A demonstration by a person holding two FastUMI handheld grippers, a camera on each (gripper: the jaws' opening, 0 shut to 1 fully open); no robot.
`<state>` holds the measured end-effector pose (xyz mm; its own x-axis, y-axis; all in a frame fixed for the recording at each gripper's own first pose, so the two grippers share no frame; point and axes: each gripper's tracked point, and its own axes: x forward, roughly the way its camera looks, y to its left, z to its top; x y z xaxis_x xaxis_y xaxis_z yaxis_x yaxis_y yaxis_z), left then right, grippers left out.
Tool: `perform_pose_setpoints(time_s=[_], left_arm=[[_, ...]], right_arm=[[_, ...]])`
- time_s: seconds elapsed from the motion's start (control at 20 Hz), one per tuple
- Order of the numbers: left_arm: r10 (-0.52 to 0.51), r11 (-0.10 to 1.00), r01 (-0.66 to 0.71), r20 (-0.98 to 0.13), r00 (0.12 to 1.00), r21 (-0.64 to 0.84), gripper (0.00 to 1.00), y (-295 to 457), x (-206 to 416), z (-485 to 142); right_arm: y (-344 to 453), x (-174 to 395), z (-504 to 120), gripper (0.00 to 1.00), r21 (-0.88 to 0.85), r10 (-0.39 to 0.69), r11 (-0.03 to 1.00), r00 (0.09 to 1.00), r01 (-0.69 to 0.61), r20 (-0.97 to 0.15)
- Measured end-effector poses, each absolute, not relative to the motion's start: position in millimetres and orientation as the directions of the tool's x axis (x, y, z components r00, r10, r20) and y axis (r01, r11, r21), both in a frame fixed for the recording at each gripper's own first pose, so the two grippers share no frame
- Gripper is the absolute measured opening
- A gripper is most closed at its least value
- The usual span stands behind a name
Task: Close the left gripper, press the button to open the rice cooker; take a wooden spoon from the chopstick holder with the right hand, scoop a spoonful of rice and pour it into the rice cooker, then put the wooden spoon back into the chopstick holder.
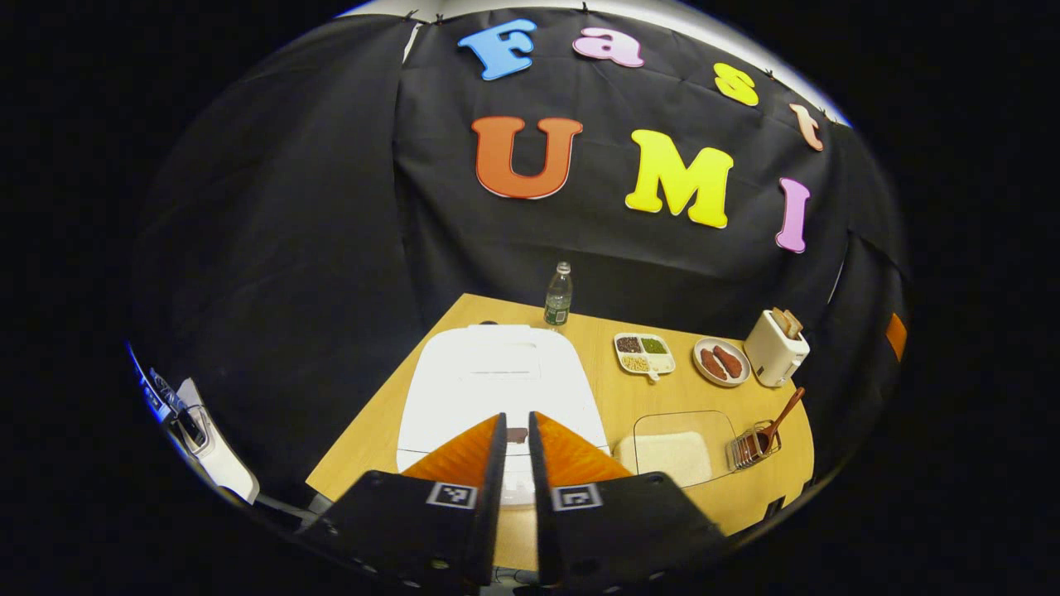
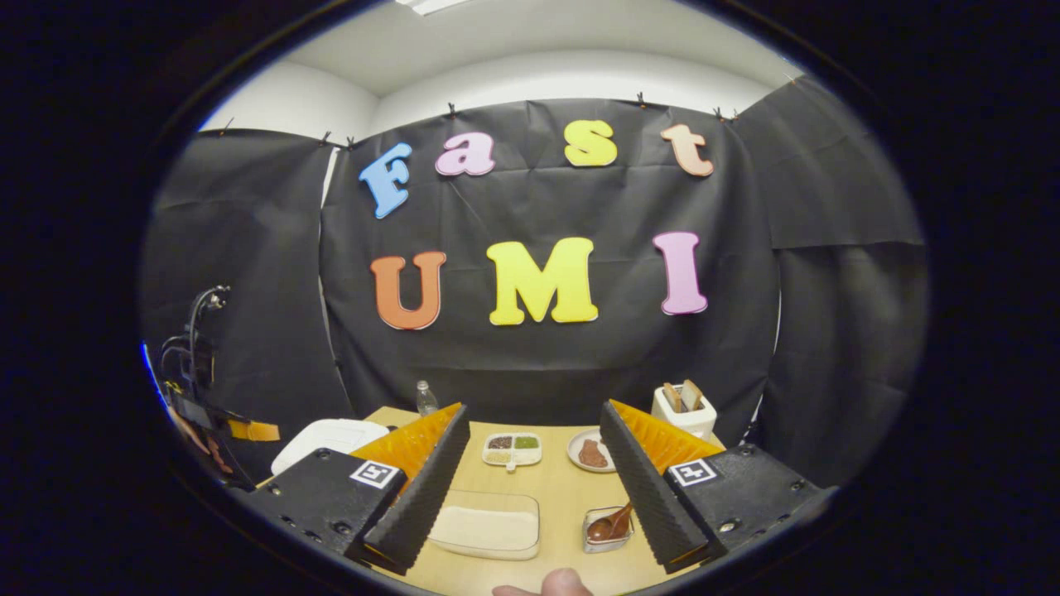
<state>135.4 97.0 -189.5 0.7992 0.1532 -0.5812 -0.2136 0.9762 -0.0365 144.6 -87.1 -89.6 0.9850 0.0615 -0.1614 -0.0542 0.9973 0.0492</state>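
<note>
The left gripper (image 1: 515,430) is squeezed almost shut on nothing and hangs over the front of the white rice cooker (image 1: 497,381), whose lid is down, so it could slip off the small button (image 1: 517,434) if it comes down crooked. The right gripper (image 2: 530,480) is wide open and holds nothing, above the near edge of the surface (image 2: 563,497), and it could tip the chopstick holder (image 2: 607,530) when it pulls at the spoon. There is one rice cooker at the left edge, one clear box of rice (image 2: 487,528) by the near edge, one wooden spoon (image 2: 611,523) in one chopstick holder beside it, and one bottle (image 1: 559,295) at the far edge.
</note>
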Motion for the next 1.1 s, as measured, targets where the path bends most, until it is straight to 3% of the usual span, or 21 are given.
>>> perform_pose_setpoints(time_s=[0.05, 0.5, 0.95, 1.1], left_arm=[[0.136, 0.976, -0.211, -0.605, 0.784, -0.054, 0.02, 95.6, 139.4, -196.7], [0.081, 0.97, -0.223, -0.738, 0.67, -0.097, 0.0, 120.8, 161.1, -253.3], [0.097, 0.951, -0.285, -0.761, 0.641, -0.119, 0.0, 131.5, 156.7, -276.6], [0.132, 0.959, -0.276, -0.761, 0.635, -0.064, 0.0, 132.3, 148.5, -279.5]], right_arm=[[-92.0, 151.9, -95.7, 1.0, 0.05, 0.063, 0.997, 0.984, -0.056, -0.169], [-125.0, 185.0, -129.2, 1.0, 0.048, 0.036, 0.999, 0.969, -0.025, -0.245], [-131.7, 186.3, -154.7, 1.0, 0.038, 0.014, 0.999, 0.948, -0.002, -0.317], [-130.7, 184.4, -154.5, 1.0, 0.046, 0.005, 0.999, 0.95, 0.01, -0.313]])
